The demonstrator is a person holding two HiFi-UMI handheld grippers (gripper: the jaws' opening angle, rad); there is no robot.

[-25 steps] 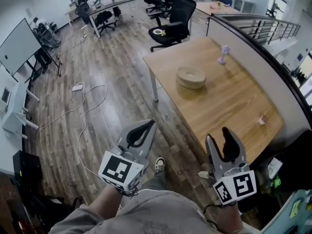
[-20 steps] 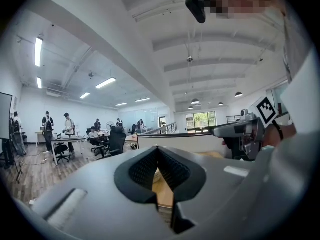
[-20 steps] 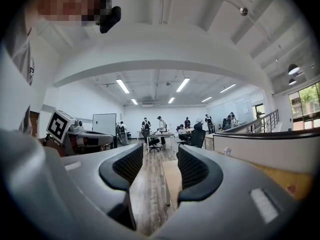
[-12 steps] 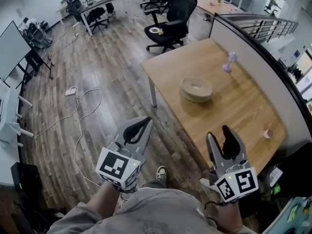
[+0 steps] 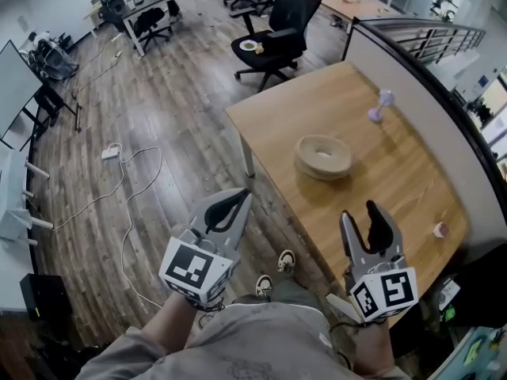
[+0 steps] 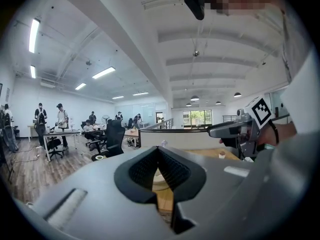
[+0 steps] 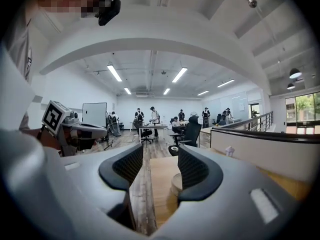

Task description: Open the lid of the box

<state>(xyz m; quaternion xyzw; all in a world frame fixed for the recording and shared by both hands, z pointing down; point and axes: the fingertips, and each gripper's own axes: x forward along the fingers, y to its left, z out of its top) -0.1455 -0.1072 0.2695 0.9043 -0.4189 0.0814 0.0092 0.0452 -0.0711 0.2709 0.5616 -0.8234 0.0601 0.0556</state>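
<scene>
A round, pale wooden box with its lid on sits near the middle of a wooden table. Both grippers hover near the person's body, short of the table's near corner and apart from the box. My left gripper is over the floor with its fingertips touching and nothing between them. My right gripper is over the table's near edge, its jaws apart and empty. The box shows low through the left gripper in its own view. It also shows as the box beyond the right gripper.
A small purple object stands at the table's far side and a tiny pink item near its right edge. A low partition runs behind the table. A black office chair and a white floor cable lie beyond.
The person has stepped a little toward the table, so it and the box sit nearer in the head view. Both grippers keep the same pose and jaw state.
</scene>
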